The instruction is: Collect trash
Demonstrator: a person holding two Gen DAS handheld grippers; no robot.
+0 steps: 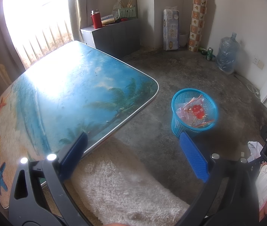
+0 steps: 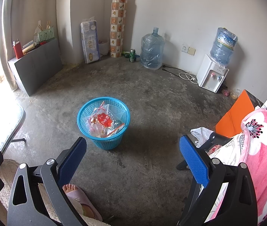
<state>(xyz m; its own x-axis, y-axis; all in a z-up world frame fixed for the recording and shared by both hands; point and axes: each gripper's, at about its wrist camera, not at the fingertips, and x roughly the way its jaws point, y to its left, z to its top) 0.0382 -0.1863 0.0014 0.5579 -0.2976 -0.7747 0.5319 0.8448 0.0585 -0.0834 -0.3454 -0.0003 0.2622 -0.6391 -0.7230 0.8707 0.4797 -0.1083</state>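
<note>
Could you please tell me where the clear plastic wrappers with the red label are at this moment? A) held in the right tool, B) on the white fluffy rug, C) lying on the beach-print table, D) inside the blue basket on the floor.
D: the wrappers lie inside the blue basket standing on the concrete floor, while the table top shows none and both tools, left tool and right tool, are open and hold nothing.

We found the basket [image 2: 103,122] standing on the floor [image 2: 152,98], wrappers [image 2: 103,121] lying inside it. The table [image 1: 73,94] stood to the basket's left, the water dispenser [image 2: 212,73] well behind it to the right, against the wall.
</note>
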